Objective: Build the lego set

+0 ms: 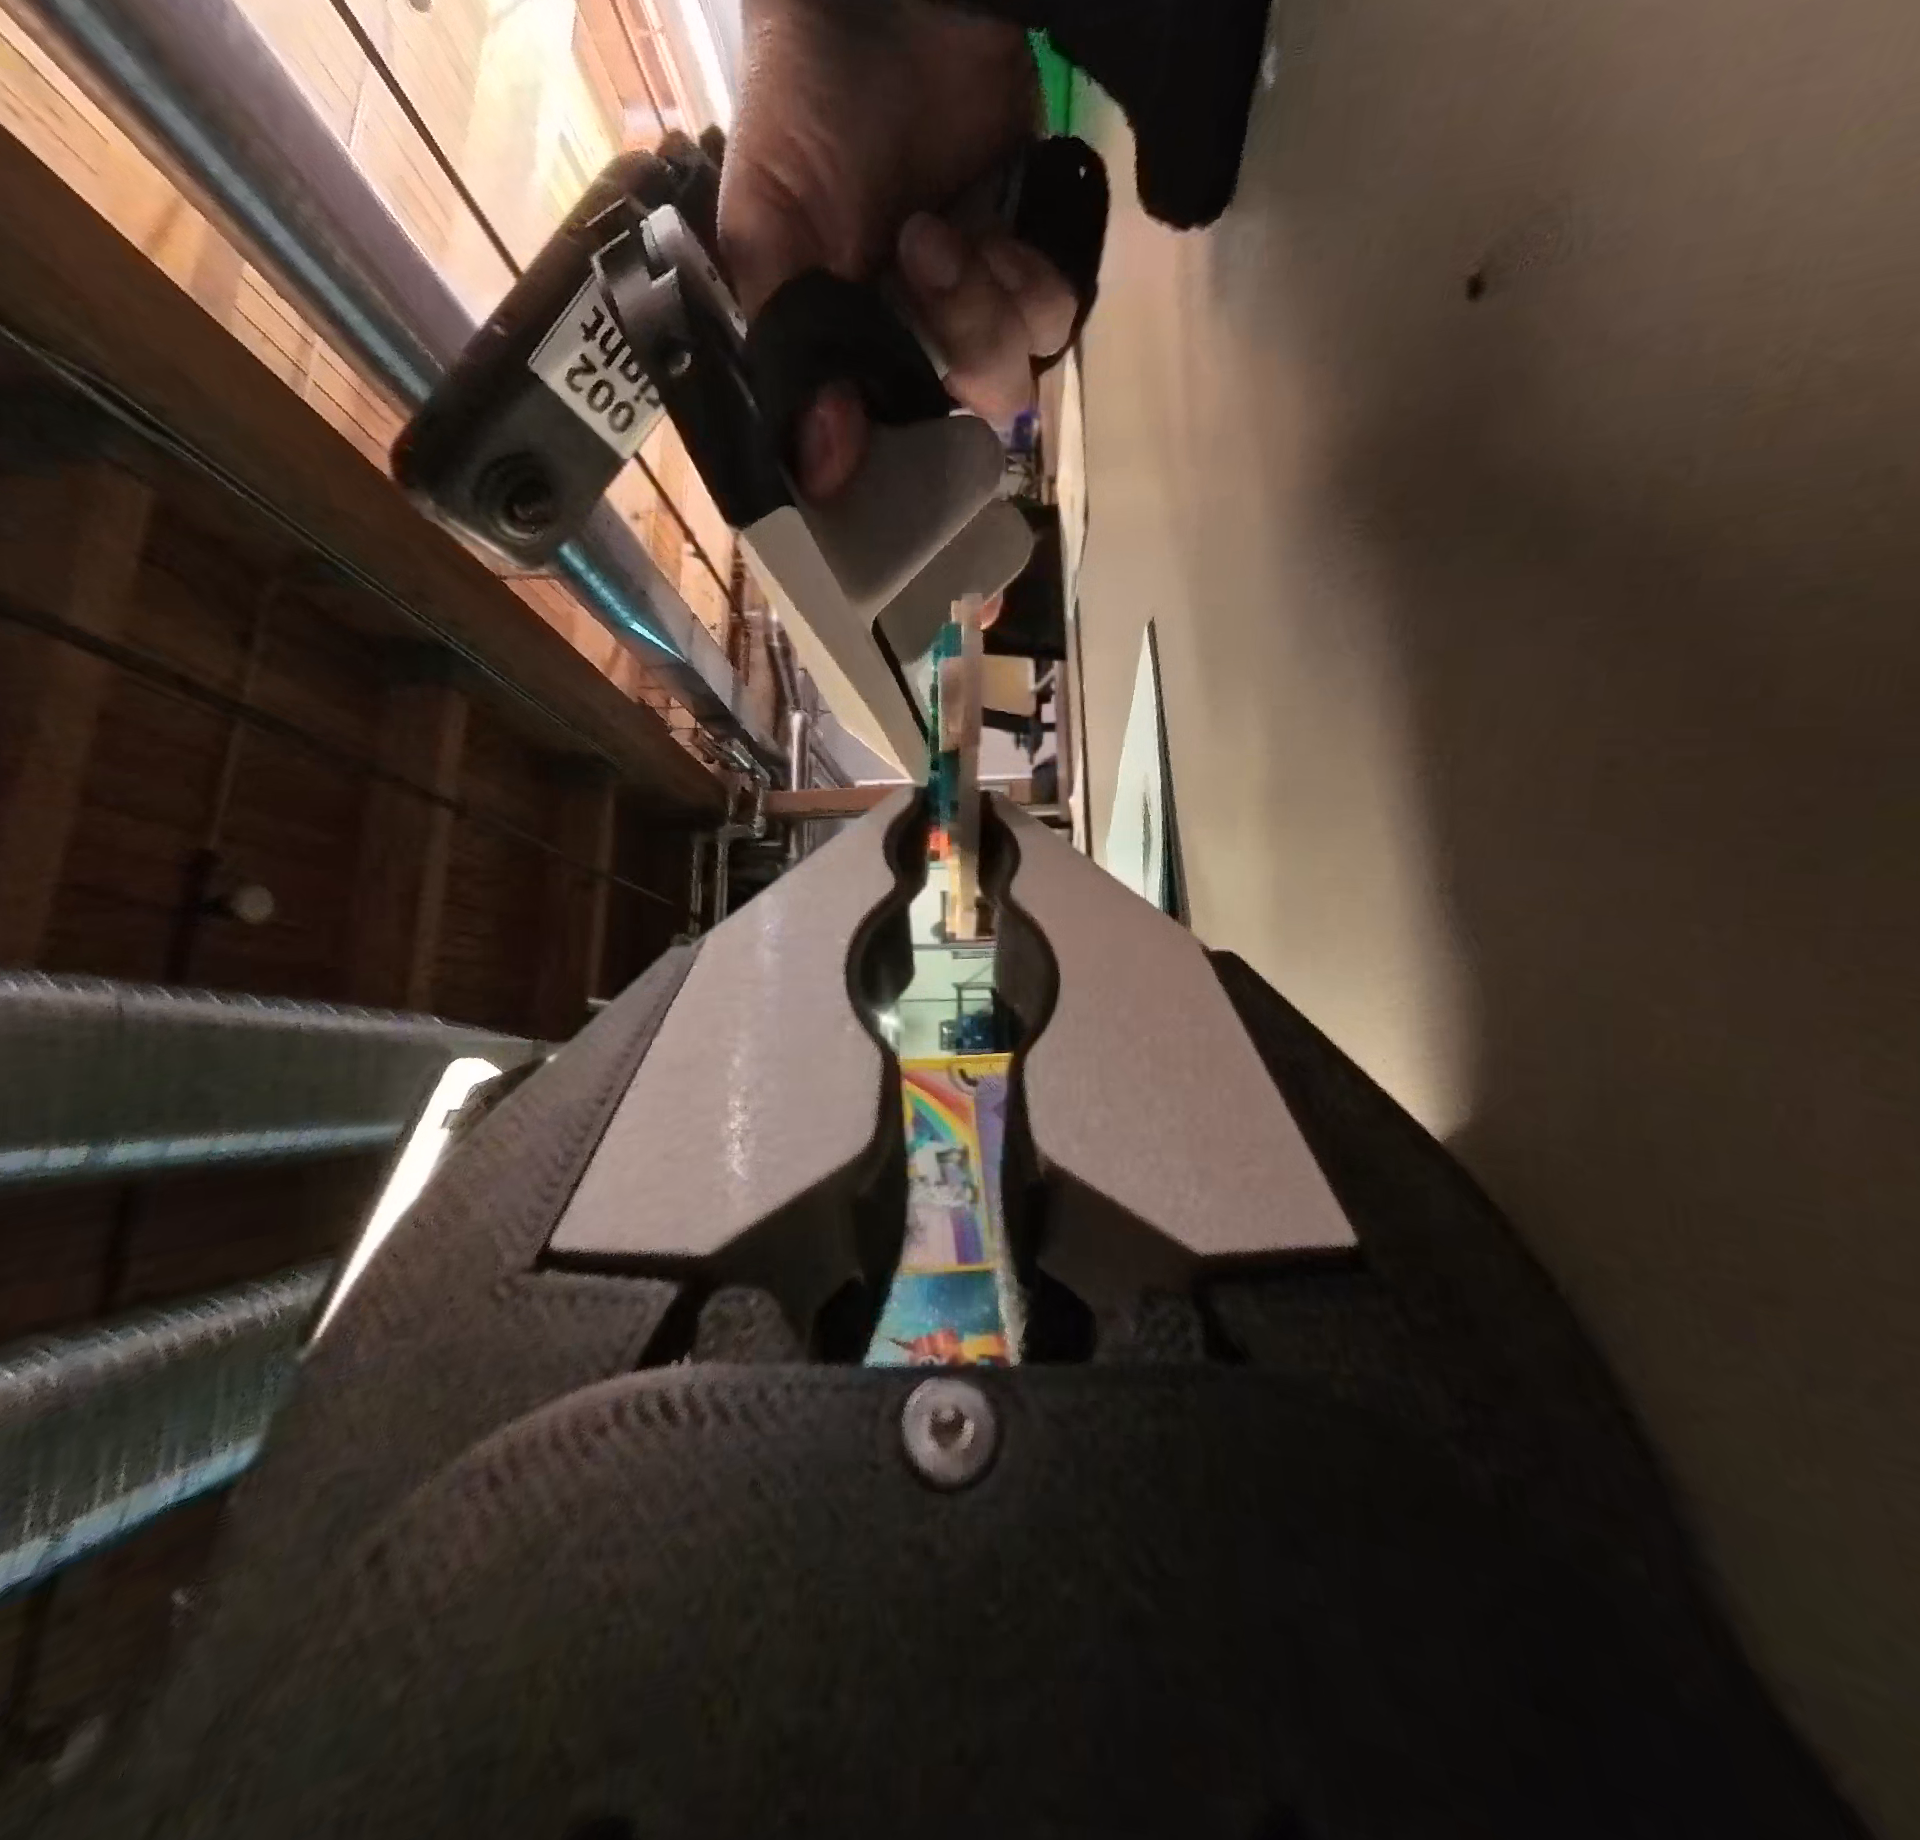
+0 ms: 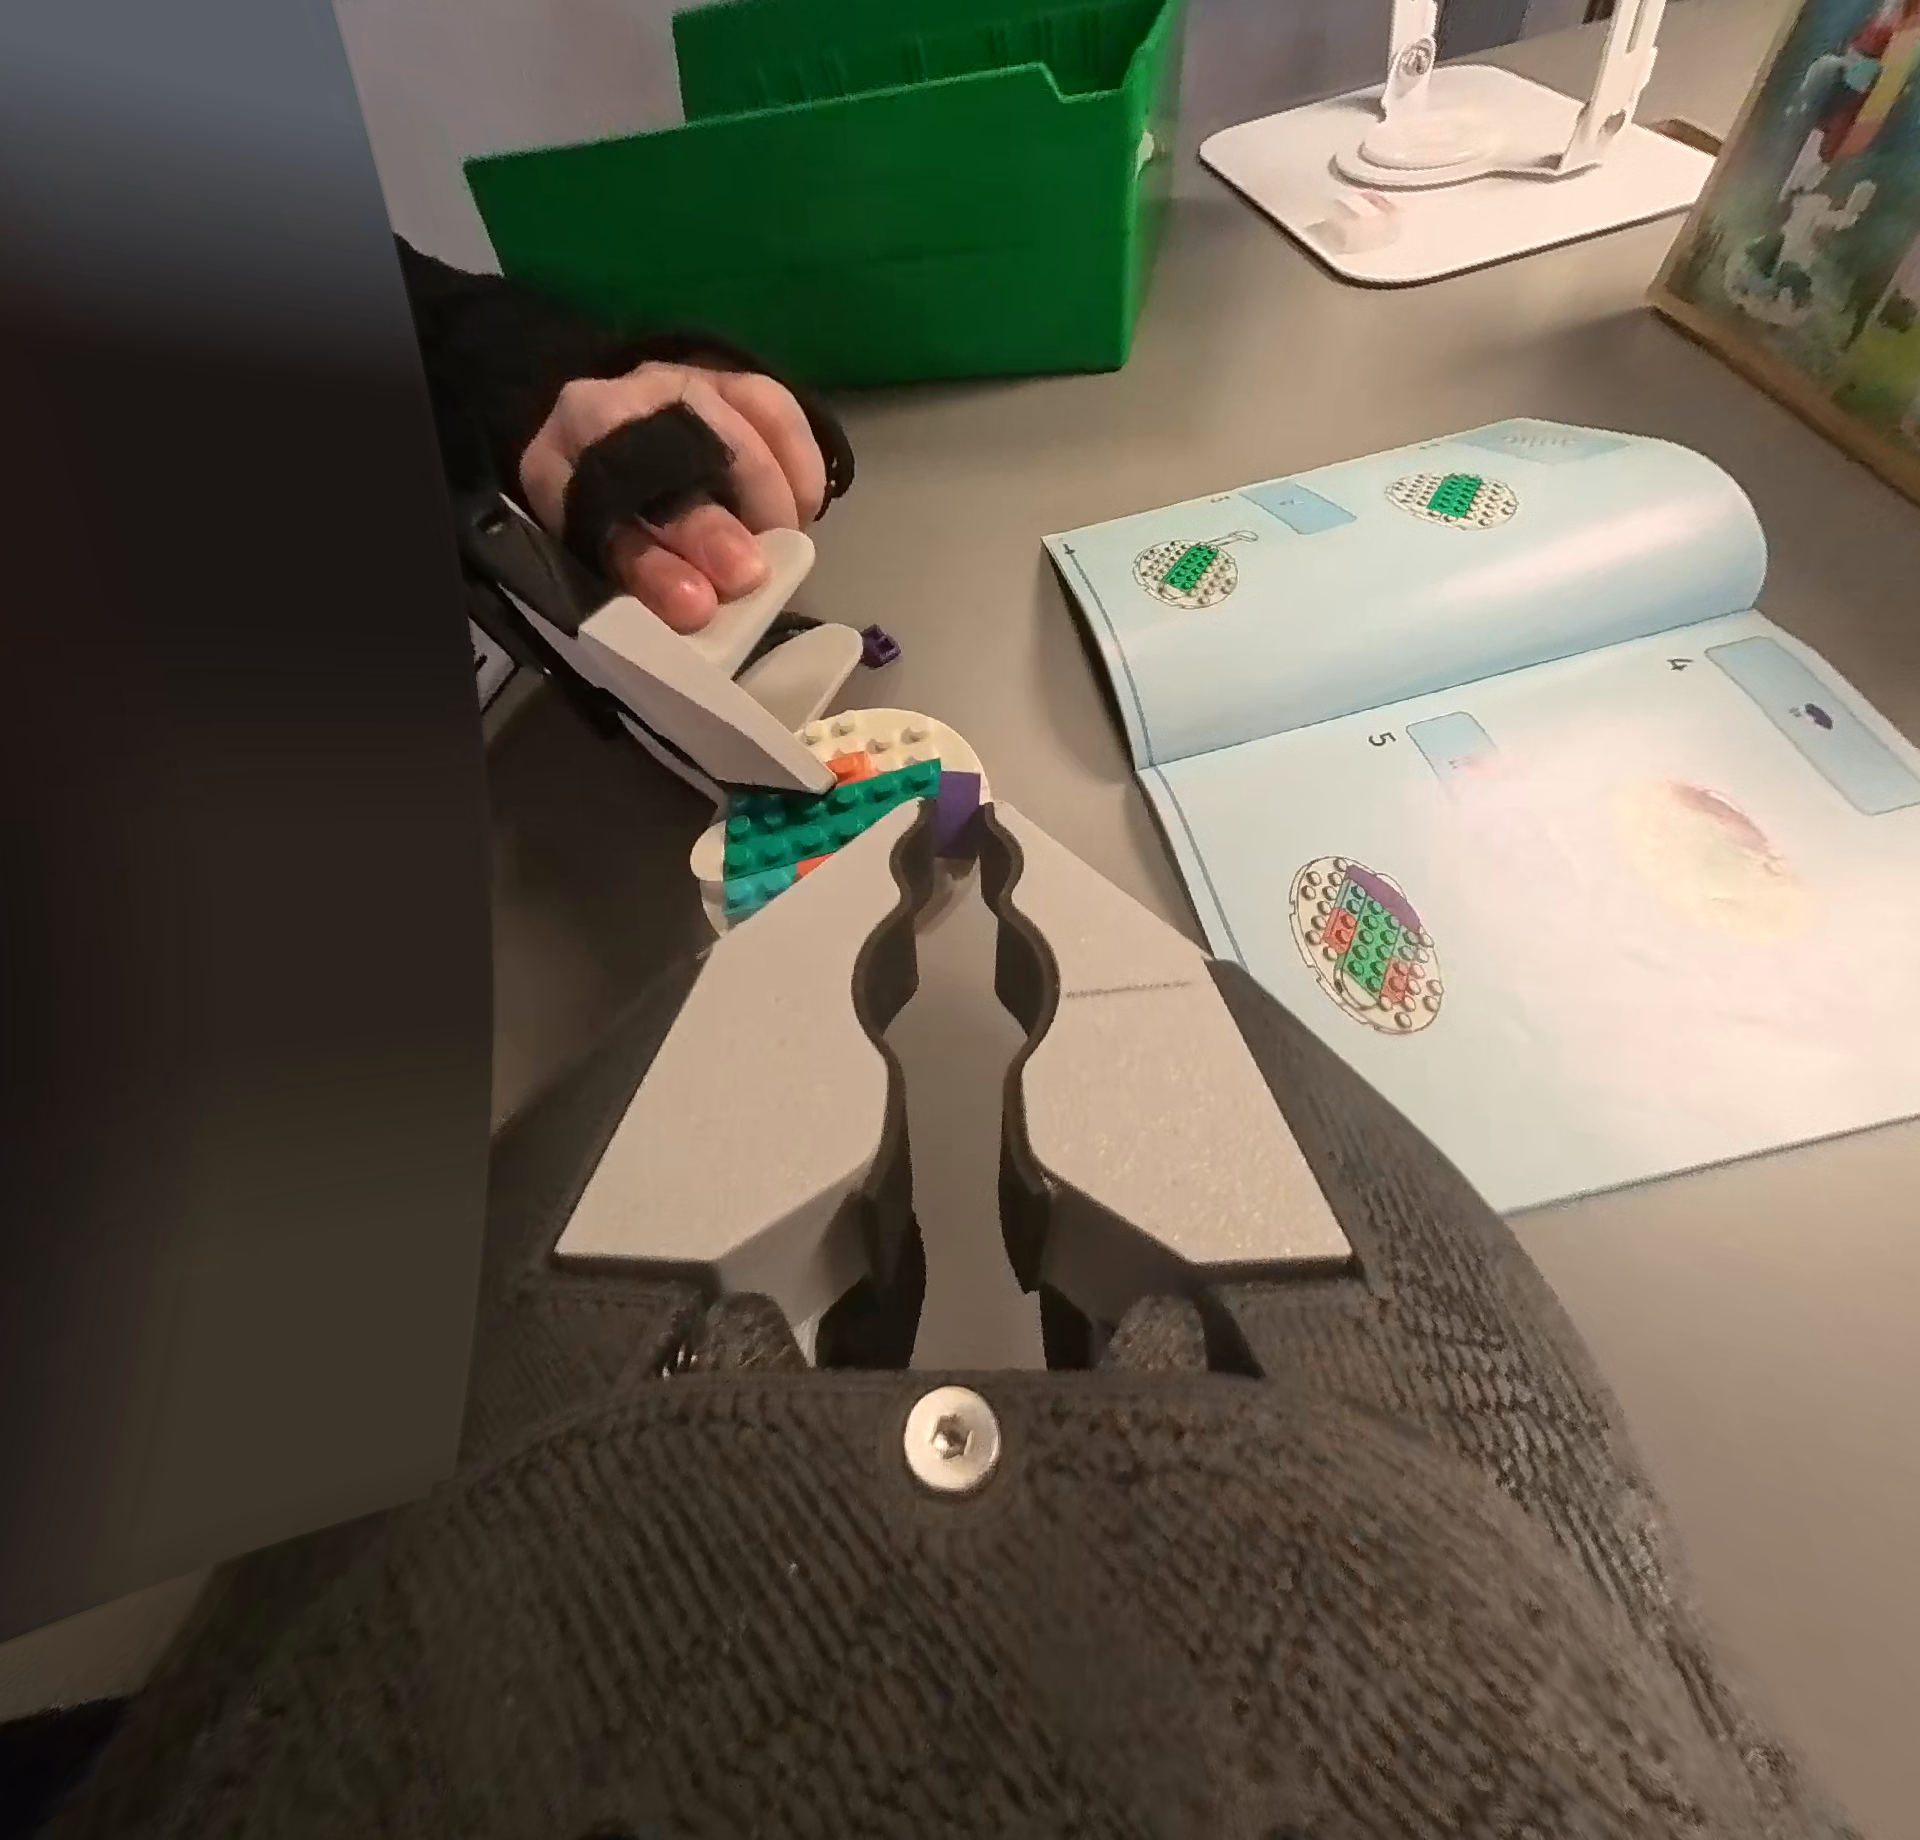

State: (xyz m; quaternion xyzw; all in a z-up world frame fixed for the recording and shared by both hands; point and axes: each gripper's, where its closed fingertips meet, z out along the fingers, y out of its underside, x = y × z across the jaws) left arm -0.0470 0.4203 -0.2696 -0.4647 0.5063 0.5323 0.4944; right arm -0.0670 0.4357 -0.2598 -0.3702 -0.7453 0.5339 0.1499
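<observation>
Two grey tongs meet at a round white studded plate (image 2: 883, 741) carrying green, teal and orange bricks, lying on the grey bench (image 2: 1039, 460). The right tongs (image 2: 956, 814) pinch a small purple brick (image 2: 958, 798) at the plate's edge. The left tongs (image 2: 769, 751) clamp the plate edge-on, beside an open pale-blue instruction booklet (image 2: 1558, 855).

Matt grey plastic tongs (image 2: 951, 814); studded plastic lego (image 2: 831, 824); paper booklet (image 2: 1455, 751).

The left wrist view is rolled sideways, so the worktop (image 1: 1558, 647) is seen as a wall at right. The right wrist view is aimed steeply down from close above. Both views are sighted along their own claw, and the round lego plate (image 2: 894, 741) (image 1: 968, 751) is shared.
</observation>
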